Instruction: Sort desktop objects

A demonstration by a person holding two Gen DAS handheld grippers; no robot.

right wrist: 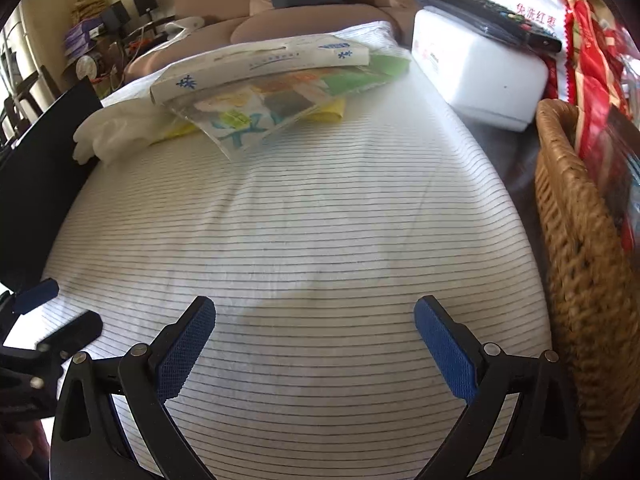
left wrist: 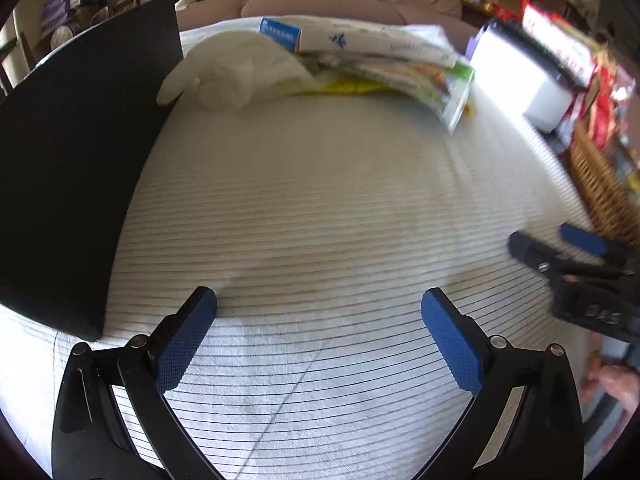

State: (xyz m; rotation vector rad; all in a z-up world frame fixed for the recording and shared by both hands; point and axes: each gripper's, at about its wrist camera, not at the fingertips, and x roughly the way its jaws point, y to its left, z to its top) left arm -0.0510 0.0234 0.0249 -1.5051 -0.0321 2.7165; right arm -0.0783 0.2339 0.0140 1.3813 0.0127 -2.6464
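Both grippers hover open and empty over a white striped cloth (left wrist: 320, 208). My left gripper (left wrist: 319, 308) shows its blue pads (left wrist: 184, 344) wide apart. My right gripper (right wrist: 315, 316) is also wide open; it shows in the left wrist view (left wrist: 560, 248) at the right edge. At the far end lies a pile: a long white box (right wrist: 260, 62) on top of a clear packet of coloured cloths (right wrist: 272, 108), a yellow cloth (right wrist: 328, 114) under it, and white gloves (right wrist: 116, 132) at the left. The same pile shows in the left wrist view (left wrist: 380, 52).
A black board (left wrist: 76, 168) lies along the left side. A wicker basket (right wrist: 580, 240) full of red packets stands at the right. A white tissue box (right wrist: 476, 68) with a remote control (right wrist: 492, 16) on top is far right. A brown sofa (right wrist: 320, 12) is behind.
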